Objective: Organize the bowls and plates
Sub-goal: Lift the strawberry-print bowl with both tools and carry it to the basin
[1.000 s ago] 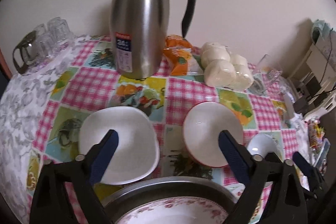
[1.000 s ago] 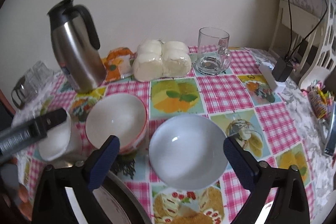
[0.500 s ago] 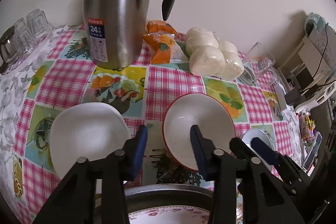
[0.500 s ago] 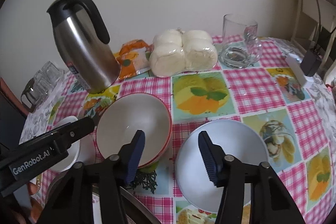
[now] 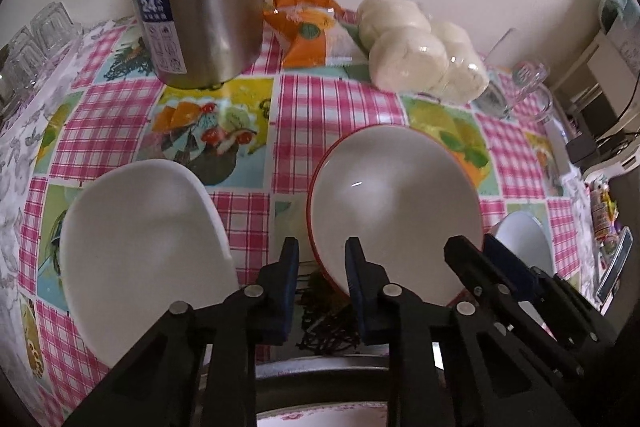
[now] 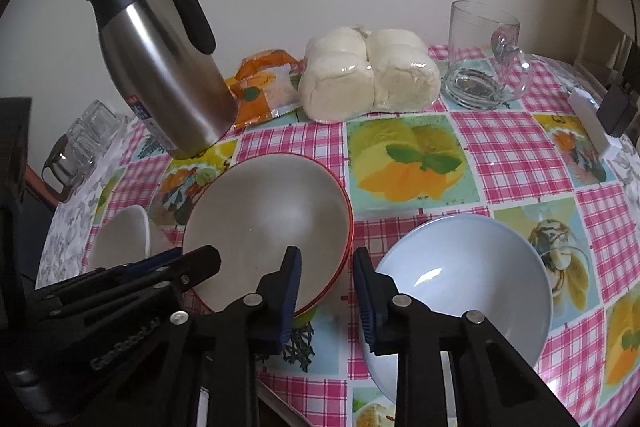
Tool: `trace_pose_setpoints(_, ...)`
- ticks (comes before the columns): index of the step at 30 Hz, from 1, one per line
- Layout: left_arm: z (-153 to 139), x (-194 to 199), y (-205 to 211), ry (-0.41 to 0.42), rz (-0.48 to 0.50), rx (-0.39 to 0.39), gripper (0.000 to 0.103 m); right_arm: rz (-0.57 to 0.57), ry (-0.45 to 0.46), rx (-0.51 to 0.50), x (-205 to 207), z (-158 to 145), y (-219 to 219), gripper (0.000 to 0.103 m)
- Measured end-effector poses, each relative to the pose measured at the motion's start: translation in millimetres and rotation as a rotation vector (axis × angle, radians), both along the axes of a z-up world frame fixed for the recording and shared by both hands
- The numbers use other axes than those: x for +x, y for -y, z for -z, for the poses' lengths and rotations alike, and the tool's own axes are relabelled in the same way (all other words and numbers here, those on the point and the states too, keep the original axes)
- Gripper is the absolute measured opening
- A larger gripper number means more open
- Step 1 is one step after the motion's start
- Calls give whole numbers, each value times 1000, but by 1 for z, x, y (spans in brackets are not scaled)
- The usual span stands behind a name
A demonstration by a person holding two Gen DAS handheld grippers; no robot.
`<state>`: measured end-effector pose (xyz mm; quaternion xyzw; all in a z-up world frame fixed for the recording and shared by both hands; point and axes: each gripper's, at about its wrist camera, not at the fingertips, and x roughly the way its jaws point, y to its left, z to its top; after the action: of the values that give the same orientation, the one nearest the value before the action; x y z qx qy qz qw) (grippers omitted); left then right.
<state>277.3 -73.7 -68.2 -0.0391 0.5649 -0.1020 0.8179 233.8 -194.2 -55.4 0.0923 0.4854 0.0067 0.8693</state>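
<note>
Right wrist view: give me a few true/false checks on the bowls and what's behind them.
1. The red-rimmed bowl sits left of the pale blue bowl. True.
2. The glass mug lies on its side. False: it stands upright.
3. The steel thermos stands behind the red-rimmed bowl. True.
4. The pale blue bowl holds food. False: it is empty.
5. The wrapped buns sit between the thermos and the mug. True.
</note>
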Motion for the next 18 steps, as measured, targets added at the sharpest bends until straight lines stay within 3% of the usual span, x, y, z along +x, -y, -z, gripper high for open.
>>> trace_pose_setpoints(3, 3, 4, 1, -22, 5, -3, 20, -1, -9, -2, 2, 0, 0, 27)
trace_pose_setpoints(10, 0, 10, 9, -32, 40, 74, 14, -4, -23, 7, 4, 3, 0, 25)
trace_pose_setpoints(18, 5, 10, 10, -31, 23, 71, 13, -7, -25, 21, 4, 4, 1, 25)
